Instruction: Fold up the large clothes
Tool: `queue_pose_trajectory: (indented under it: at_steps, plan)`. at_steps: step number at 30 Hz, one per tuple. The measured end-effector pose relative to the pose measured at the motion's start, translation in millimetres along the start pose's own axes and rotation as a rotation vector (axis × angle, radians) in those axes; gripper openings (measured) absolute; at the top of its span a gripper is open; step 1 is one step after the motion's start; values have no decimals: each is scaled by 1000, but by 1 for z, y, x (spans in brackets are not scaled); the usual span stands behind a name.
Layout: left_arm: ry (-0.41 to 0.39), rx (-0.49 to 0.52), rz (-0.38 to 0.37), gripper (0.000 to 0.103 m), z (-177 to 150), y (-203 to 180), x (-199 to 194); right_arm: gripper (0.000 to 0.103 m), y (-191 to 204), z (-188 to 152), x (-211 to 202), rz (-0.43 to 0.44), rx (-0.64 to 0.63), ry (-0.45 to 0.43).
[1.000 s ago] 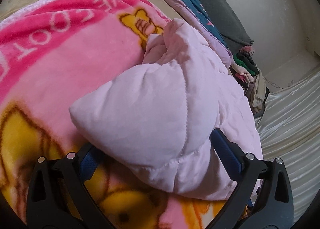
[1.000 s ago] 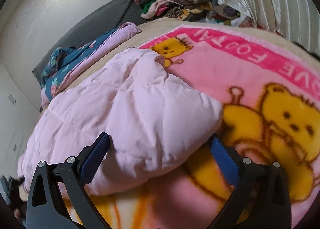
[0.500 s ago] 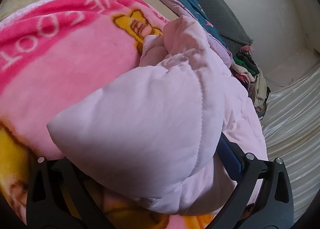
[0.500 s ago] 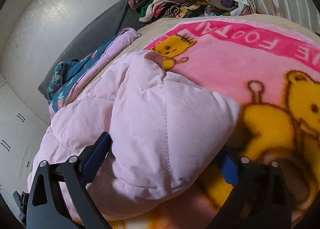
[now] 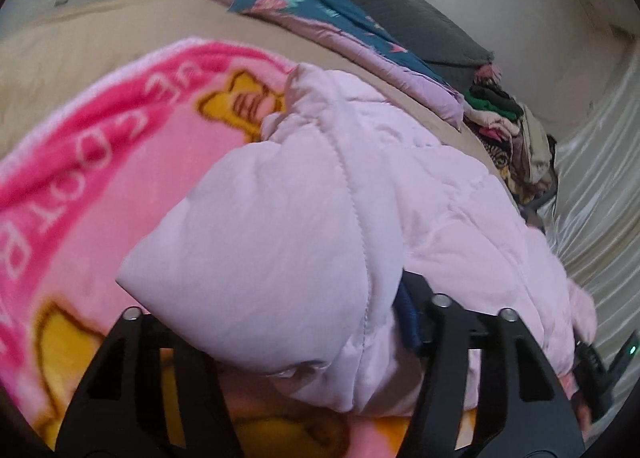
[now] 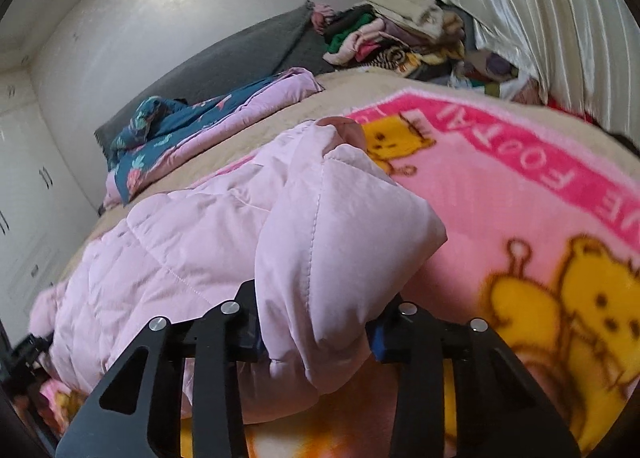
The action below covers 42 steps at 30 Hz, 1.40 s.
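Note:
A pale pink quilted jacket lies on a pink blanket with yellow bears spread over the bed. My left gripper is shut on a padded corner of the jacket and holds it lifted off the blanket. My right gripper is shut on another padded corner of the same jacket, also raised. The rest of the jacket trails back over the bed. The left gripper's left finger is hidden under the fabric.
A folded blue floral and lilac quilt and a grey pillow lie at the head of the bed. A heap of mixed clothes sits by the white curtain. The pink blanket lies on a beige bedsheet.
Both grippers closed onto the jacket's corners and lifted them up from the blanket; the views tilted up, showing more of the wall and the bed head.

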<state>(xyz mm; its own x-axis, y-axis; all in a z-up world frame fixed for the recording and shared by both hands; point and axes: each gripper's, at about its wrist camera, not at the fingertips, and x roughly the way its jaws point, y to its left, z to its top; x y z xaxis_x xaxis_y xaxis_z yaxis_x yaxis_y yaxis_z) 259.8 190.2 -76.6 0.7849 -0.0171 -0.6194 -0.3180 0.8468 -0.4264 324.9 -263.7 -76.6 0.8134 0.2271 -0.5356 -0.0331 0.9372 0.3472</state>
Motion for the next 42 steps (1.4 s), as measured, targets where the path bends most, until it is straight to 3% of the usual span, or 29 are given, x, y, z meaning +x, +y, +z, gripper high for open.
queue_pose_trajectory:
  at_steps: [4,8,18,28,42]
  plan:
    - [-9,47,-4,37,3,-8,-8,31,9,5,-11,3,-64,-19]
    - [-36,89,-5,33,8,-19,-20,28,26,13,-28,7,-157,-50]
    - [-77,155,-3,32,1,-33,-63,27,44,23,-81,56,-249,-97]
    - [-105,180,-11,32,-20,-38,-107,27,32,4,-128,64,-260,-89]
    - [-103,176,-8,33,-48,-24,-139,27,25,-25,-165,60,-275,-84]
